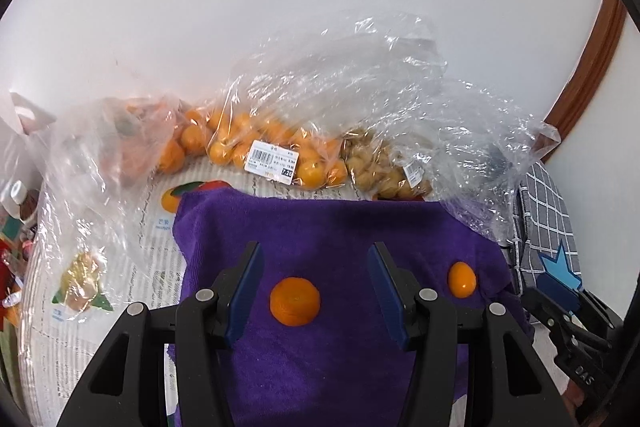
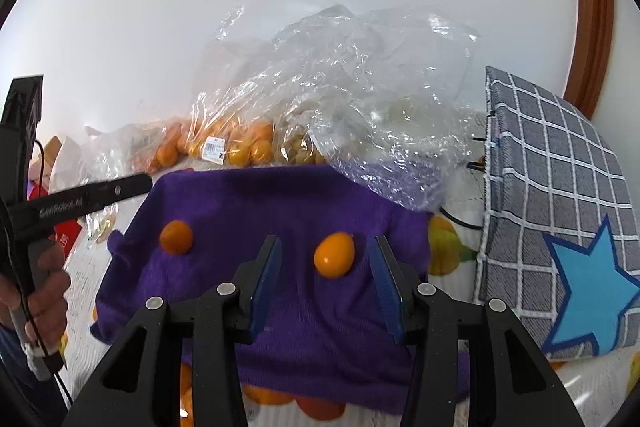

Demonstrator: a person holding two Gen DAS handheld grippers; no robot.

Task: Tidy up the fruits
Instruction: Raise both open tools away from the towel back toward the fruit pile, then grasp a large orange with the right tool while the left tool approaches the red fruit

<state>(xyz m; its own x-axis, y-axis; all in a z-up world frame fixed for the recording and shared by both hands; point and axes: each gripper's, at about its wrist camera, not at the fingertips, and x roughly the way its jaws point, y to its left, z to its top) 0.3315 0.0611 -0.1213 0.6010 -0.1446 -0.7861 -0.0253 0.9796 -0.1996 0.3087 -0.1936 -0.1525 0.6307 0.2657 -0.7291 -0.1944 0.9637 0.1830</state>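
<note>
A purple towel (image 1: 340,235) (image 2: 280,199) lies on the table. A round mandarin (image 1: 295,301) (image 2: 176,236) rests on it. My left gripper (image 1: 314,259) is open, its jaws on either side of the mandarin and apart from it. An oval kumquat (image 1: 461,279) (image 2: 334,254) lies on the towel to the right. My right gripper (image 2: 326,255) is open, its jaws on either side of the kumquat without touching it. The left gripper's body (image 2: 80,203) shows in the right wrist view, held by a hand.
Clear plastic bags of oranges (image 1: 256,143) (image 2: 236,143) and of pale brown fruit (image 1: 380,167) stand behind the towel. An empty crumpled bag (image 2: 372,107) lies at the back right. A grey checked fabric box (image 2: 560,211) with a blue star stands at the right.
</note>
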